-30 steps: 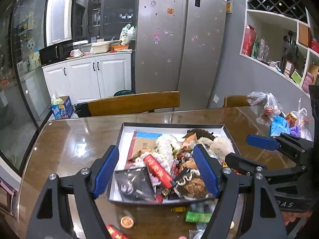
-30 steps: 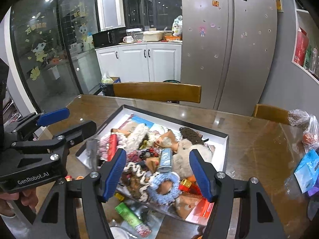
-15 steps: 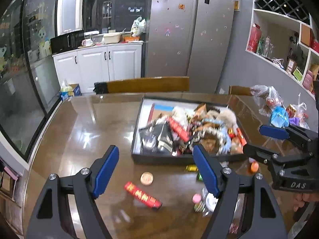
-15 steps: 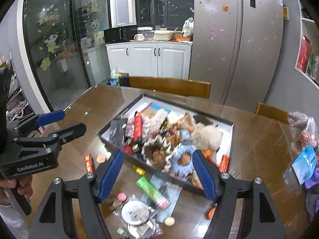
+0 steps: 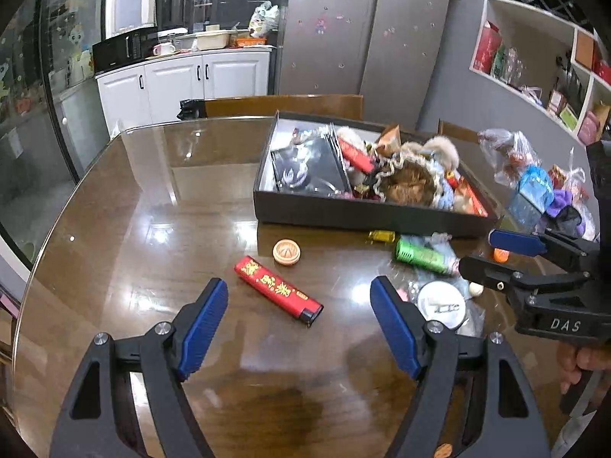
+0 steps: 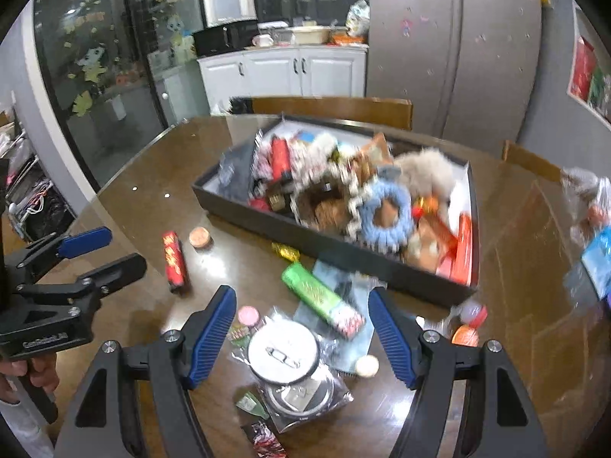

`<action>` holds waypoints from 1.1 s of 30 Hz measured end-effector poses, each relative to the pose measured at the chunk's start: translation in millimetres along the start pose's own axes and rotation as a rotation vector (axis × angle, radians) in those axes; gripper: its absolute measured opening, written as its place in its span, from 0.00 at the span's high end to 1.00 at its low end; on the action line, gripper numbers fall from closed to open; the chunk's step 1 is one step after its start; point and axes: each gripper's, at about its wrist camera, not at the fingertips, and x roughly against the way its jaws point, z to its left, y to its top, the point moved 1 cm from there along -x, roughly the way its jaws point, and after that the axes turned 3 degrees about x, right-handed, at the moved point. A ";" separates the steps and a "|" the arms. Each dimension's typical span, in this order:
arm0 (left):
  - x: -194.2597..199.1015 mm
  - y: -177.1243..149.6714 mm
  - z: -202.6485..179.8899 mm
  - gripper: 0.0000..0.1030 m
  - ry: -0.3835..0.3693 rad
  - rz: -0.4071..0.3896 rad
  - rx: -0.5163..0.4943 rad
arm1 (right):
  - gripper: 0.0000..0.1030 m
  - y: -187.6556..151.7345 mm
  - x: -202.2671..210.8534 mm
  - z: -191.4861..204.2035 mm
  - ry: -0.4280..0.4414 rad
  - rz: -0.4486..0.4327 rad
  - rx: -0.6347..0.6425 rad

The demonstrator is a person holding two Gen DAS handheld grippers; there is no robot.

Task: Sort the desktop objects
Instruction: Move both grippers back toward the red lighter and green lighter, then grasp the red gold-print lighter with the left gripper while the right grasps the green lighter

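A black box point(image 5: 362, 214) packed with small toys, packets and a blue scrunchie point(image 6: 387, 217) sits mid-table. Loose in front of it lie a red lighter point(image 5: 278, 290), a round wooden disc point(image 5: 286, 252), a green tube point(image 6: 320, 297) and a round tin in a clear bag point(image 6: 284, 351). My left gripper point(image 5: 299, 324) hangs open just short of the red lighter, with nothing between its pads. Over the bagged tin and the green tube my right gripper point(image 6: 301, 328) stands open and holds nothing. Each gripper shows in the other's view, the right gripper point(image 5: 492, 253) and the left gripper point(image 6: 110, 250).
Clear plastic bags of snacks point(image 5: 534, 183) lie at the table's right side. Two wooden chairs point(image 5: 282, 105) stand behind the table. A small gold item point(image 6: 286, 251), a pink cap point(image 6: 248, 315) and an orange ball point(image 6: 464, 336) lie among the loose things. The glossy table edge point(image 5: 57, 229) curves at left.
Both grippers have drawn back from over the box and sunk toward the near table. The loose items in front of the box now fill the lower views.
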 end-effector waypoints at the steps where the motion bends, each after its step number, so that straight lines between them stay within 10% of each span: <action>1: -3.1 -0.9 -0.4 0.24 0.001 0.007 -0.006 | 0.28 -3.4 -4.5 -2.4 0.000 0.007 -0.010; 33: -75.4 -2.7 3.3 0.24 0.092 0.111 -0.059 | 0.28 -13.0 -75.2 -16.4 -0.042 0.087 -0.003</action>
